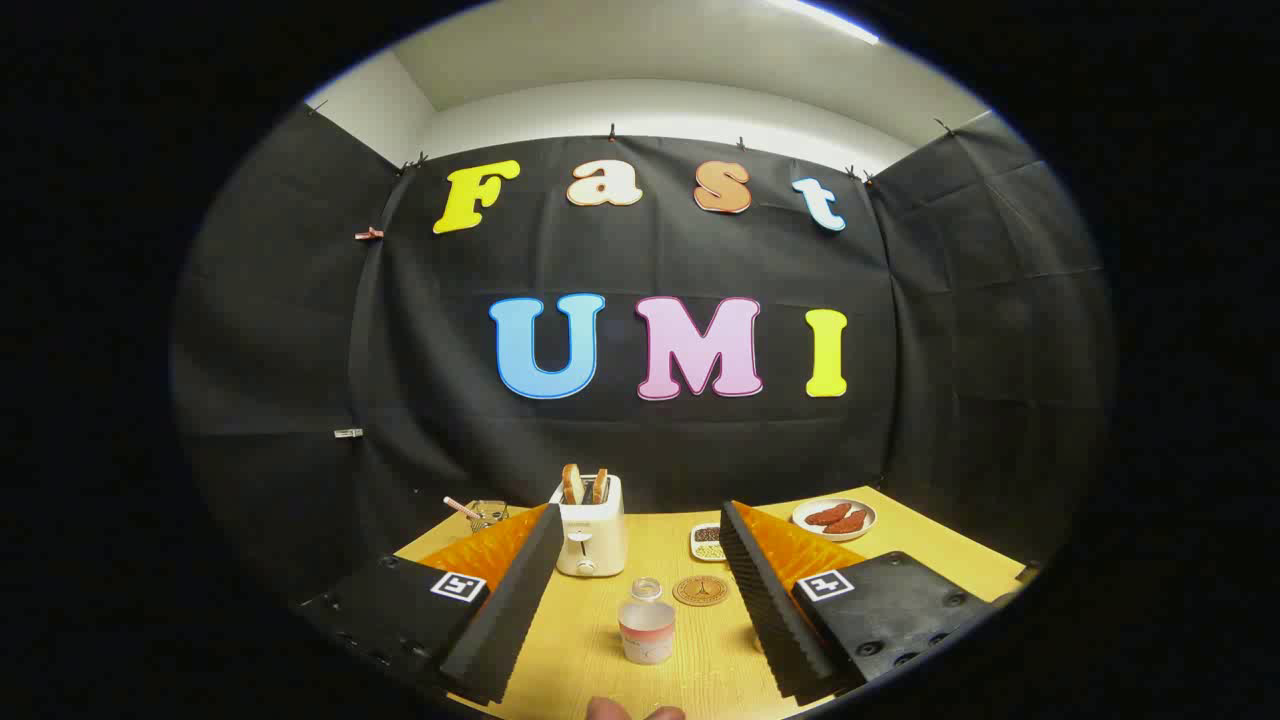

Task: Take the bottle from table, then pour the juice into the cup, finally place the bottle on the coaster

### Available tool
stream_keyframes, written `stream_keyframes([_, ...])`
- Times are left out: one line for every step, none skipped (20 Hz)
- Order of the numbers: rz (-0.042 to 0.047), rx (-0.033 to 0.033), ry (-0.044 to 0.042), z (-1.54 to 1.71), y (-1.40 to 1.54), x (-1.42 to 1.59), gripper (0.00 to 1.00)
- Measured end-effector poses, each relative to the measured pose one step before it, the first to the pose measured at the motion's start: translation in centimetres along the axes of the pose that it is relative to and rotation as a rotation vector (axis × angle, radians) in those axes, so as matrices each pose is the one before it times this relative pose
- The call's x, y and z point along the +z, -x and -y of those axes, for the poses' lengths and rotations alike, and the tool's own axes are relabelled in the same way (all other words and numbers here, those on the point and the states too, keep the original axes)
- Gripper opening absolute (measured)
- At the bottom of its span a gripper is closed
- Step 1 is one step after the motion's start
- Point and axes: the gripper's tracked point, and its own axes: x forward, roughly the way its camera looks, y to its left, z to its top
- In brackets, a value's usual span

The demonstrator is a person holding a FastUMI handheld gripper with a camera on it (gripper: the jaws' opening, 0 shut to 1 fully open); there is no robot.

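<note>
Small clear bottle (646, 622), uncapped, pale pink juice inside, upright on yellow table (600, 640). Gripper (640, 610) fingers spread wide either side, not touching. Round coaster (700, 590) just beyond bottle.

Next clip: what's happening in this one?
A person is holding a gripper over a yellow table, fingers spread open and holding nothing. A small clear bottle stands untouched between the fingers, with a round coaster just beyond it. Farther back sit a toaster with bread, a small dish and a plate of food. The pick-up hasn't begun.
</note>
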Motion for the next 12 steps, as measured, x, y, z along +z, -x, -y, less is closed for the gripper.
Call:
stream_keyframes([-0.00093, -0.00081, -0.00265, -0.041, 0.152, -0.06, 0.97])
stream_keyframes([-0.00073, -0.00009, -0.0025, -0.03, 0.117, -0.009, 0.97])
stream_keyframes([0.00034, 0.00063, -0.00126, -0.06, 0.076, 0.004, 0.97])
stream_keyframes([0.00368, -0.00478, -0.00003, 0.121, 0.112, 0.021, 0.97])
stream_keyframes([0.00441, -0.00602, 0.00009, 0.188, 0.071, 0.073, 0.97])
stream_keyframes([0.00145, -0.00676, -0.00099, 0.185, 0.054, -0.019, 0.97])
stream_keyframes([0.00081, -0.00369, -0.00172, 0.073, -0.01, -0.127, 0.97])
stream_keyframes([-0.00023, 0.00029, -0.00293, 0.076, -0.018, -0.064, 0.97])
stream_keyframes([0.00098, 0.00334, -0.00151, -0.032, 0.07, -0.082, 0.97])
stream_keyframes([-0.00074, 0.00317, -0.00003, -0.001, -0.024, -0.029, 0.97])
stream_keyframes([-0.00042, 0.00214, 0.00217, 0.069, 0.018, -0.099, 0.97])
stream_keyframes([-0.00146, -0.00139, 0.0019, 0.158, 0.055, -0.047, 0.97])
